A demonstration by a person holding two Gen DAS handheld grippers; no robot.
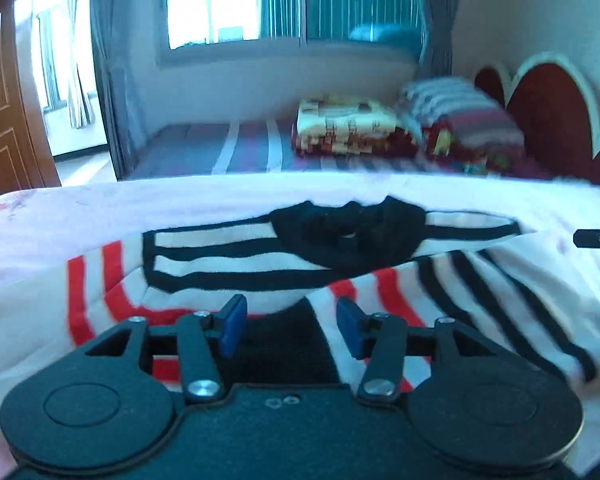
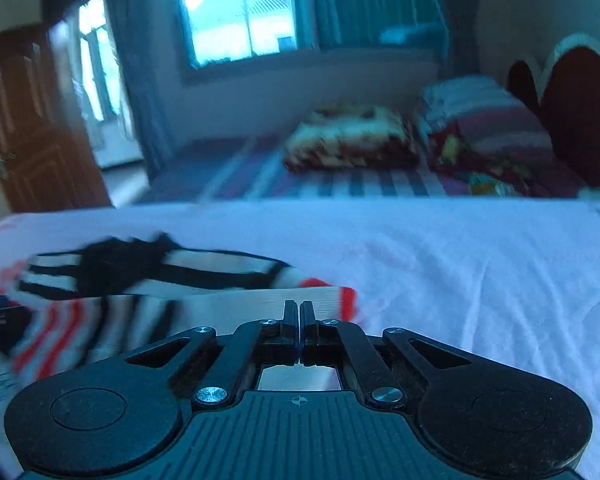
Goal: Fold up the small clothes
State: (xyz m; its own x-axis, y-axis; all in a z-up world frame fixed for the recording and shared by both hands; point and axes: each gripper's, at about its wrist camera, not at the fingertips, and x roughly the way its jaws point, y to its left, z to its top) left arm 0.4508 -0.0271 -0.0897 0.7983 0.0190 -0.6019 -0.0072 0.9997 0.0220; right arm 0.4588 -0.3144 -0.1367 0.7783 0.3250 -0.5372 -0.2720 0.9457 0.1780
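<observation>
A small striped top (image 1: pixel 228 240), white with black and red bands and a black collar, lies spread on a pale pink sheet (image 1: pixel 60 216). My left gripper (image 1: pixel 291 309) hovers low over its near edge with blue pads (image 1: pixel 232 320) apart and nothing pinched between them. In the right wrist view the same top (image 2: pixel 220 264) lies to the left, blurred. My right gripper (image 2: pixel 300 306) is shut, its tips closed at the top's ribbed, red-edged hem (image 2: pixel 332 298). A dark finger of the right gripper (image 1: pixel 596 238) shows at the right edge of the left wrist view.
Beyond the sheet lies a striped bedspread (image 1: pixel 236 148) with a folded patterned blanket (image 1: pixel 348 124) and stacked striped bedding (image 1: pixel 464 116) by a red headboard (image 1: pixel 552 120). A window (image 1: pixel 212 0) with grey curtains is at the back, and a wooden door (image 1: pixel 0 100) at the left.
</observation>
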